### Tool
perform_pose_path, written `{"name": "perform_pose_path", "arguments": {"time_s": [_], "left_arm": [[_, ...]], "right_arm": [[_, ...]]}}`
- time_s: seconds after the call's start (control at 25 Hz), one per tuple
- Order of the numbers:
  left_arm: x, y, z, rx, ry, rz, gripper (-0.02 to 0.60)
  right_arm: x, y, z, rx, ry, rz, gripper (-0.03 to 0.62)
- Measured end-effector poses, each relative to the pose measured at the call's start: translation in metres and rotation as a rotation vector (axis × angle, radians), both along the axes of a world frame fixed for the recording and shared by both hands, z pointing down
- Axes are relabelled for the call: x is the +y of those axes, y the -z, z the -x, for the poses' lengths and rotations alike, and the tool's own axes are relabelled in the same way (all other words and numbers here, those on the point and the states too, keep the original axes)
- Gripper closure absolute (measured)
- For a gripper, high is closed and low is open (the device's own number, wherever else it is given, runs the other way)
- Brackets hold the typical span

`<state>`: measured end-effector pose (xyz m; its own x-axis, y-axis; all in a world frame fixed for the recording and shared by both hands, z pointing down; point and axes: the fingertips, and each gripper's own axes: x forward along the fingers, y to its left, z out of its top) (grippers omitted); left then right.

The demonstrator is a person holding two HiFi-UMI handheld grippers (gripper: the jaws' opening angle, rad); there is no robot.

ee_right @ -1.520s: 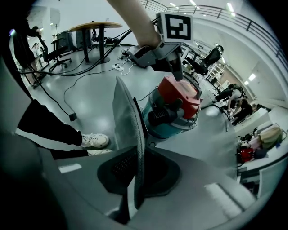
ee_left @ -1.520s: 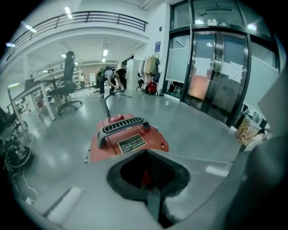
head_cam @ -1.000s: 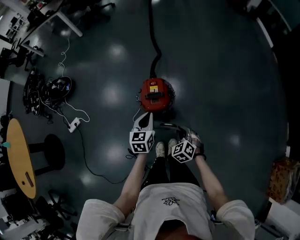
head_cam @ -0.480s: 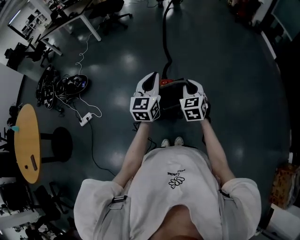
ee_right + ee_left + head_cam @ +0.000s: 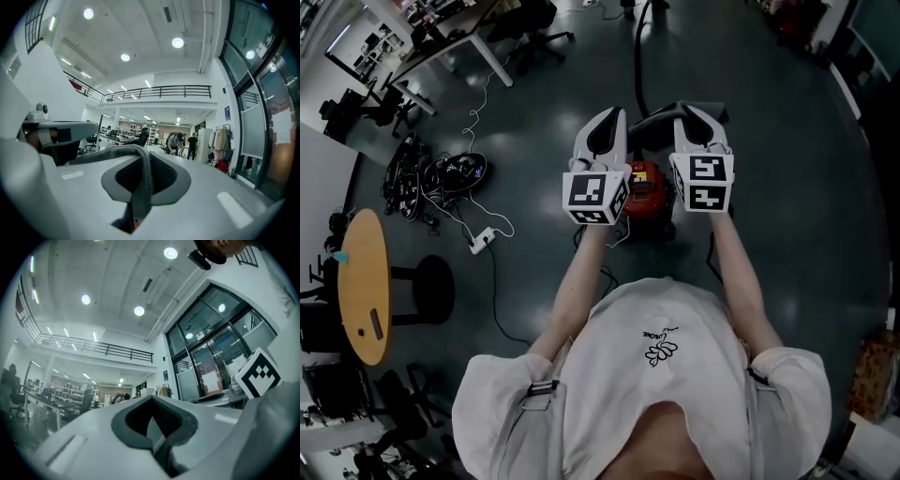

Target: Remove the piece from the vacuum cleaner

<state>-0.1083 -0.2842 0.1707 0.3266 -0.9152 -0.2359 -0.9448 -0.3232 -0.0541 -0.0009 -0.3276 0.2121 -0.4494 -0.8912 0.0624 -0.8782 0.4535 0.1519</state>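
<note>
A red vacuum cleaner (image 5: 645, 186) stands on the dark floor, half hidden under my raised grippers, with its black hose (image 5: 639, 66) running away from it. A dark curved tube piece (image 5: 661, 114) arches between the two grippers, lifted well above the machine. My right gripper (image 5: 695, 114) is shut on this grey tube (image 5: 112, 152), which bends left out of my right gripper (image 5: 140, 180) toward the other gripper. My left gripper (image 5: 608, 120) sits by the tube's left end. In its own view my left gripper (image 5: 152, 423) has its jaws together and no tube shows.
A pile of cables (image 5: 431, 173) and a white power strip (image 5: 481, 241) lie on the floor at left. A round wooden table (image 5: 364, 286) and black stool (image 5: 427, 286) stand further left, a desk (image 5: 450, 42) at the back. People (image 5: 180, 140) stand far off in the hall.
Both grippers rose from low near the person's feet to chest height above the vacuum cleaner, and the curved tube came up with them.
</note>
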Motion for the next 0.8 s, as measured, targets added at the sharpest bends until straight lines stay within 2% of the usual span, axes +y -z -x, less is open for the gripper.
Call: {"name": "perform_pose_path", "arguments": {"time_s": [0.2, 0.4, 0.8], "left_arm": [[0.002, 0.008, -0.007, 0.026, -0.010, -0.037, 0.581], [0.002, 0.012, -0.012, 0.055, -0.025, -0.044, 0.581], [0.002, 0.013, -0.020, 0.048, -0.038, -0.040, 0.581]], "right_arm": [[0.002, 0.011, -0.007, 0.005, -0.029, -0.056, 0.553], [0.004, 0.013, -0.017, -0.005, -0.046, -0.071, 0.554], [0.009, 0.020, -0.024, 0.002, -0.043, -0.090, 0.554]]}}
